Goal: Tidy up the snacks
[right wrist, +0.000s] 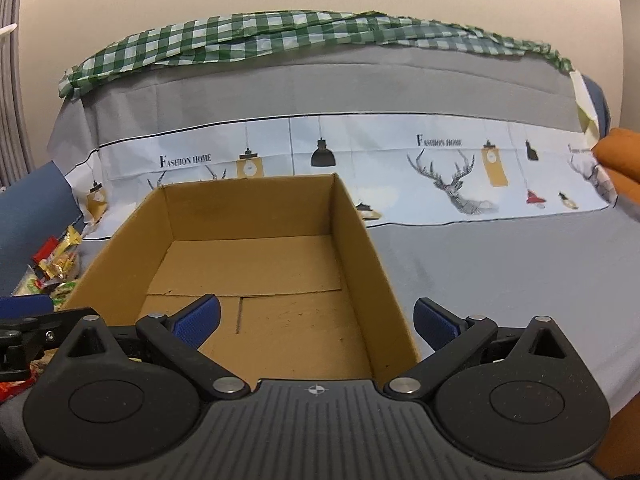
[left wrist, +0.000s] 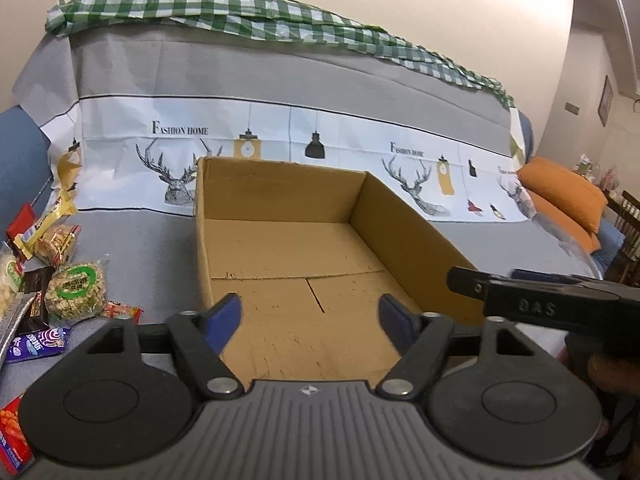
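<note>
An open, empty cardboard box (left wrist: 288, 256) lies on a grey cloth; it also shows in the right wrist view (right wrist: 256, 272). My left gripper (left wrist: 311, 320) is open and empty over the box's near edge. My right gripper (right wrist: 316, 322) is open and empty, its jaws straddling the box's right wall. A pile of snacks lies left of the box: a round green-labelled rice cake (left wrist: 76, 290), a purple packet (left wrist: 38, 344), a peanut bar (left wrist: 58, 244), a red packet (left wrist: 12, 436). The pile (right wrist: 52, 268) shows small in the right wrist view.
The other gripper's black arm (left wrist: 552, 304) reaches in at the right of the left wrist view. A cloth-covered sofa back (left wrist: 280, 80) with a green checked cloth (left wrist: 240, 16) stands behind. Orange cushions (left wrist: 564, 196) lie at far right.
</note>
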Demonstrator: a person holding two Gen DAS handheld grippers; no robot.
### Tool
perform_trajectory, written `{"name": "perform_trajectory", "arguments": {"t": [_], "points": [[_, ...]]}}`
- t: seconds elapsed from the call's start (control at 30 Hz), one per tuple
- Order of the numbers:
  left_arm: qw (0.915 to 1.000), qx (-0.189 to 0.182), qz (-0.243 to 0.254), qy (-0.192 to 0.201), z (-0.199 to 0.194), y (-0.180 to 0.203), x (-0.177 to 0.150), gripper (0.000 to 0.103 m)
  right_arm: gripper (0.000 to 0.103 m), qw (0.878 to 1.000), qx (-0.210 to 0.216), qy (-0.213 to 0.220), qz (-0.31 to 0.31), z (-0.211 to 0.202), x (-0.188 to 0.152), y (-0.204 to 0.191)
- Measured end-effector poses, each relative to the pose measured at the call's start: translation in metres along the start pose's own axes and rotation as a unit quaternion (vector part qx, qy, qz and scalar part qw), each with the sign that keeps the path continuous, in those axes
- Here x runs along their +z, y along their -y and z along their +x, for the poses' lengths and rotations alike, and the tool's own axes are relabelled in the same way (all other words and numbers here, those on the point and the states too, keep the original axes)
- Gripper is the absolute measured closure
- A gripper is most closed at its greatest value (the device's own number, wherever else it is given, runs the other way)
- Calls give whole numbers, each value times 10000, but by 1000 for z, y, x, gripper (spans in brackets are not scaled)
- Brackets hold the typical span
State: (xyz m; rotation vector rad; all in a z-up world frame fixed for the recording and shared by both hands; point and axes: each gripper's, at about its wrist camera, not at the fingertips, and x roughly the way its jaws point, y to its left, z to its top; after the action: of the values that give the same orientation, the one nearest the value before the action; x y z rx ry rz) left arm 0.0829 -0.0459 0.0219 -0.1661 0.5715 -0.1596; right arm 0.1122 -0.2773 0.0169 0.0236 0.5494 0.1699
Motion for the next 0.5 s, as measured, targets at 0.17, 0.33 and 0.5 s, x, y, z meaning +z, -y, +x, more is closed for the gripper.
{"name": "perform_trajectory", "arguments": {"t": [0.17,0.33,0.5], "points": [[9983,-351,363,-287,-14,-24,20,52,62,9993,244,-175,238,2,3,-3],[9902,-554,1227,-361,-33,-64,34,53,77,9939,925,-135,577,-3,11,-18],[9942,-449,967,-122,-52,-123,9,54,77,9838,1700,-55,563,-10,15,-49]]}}
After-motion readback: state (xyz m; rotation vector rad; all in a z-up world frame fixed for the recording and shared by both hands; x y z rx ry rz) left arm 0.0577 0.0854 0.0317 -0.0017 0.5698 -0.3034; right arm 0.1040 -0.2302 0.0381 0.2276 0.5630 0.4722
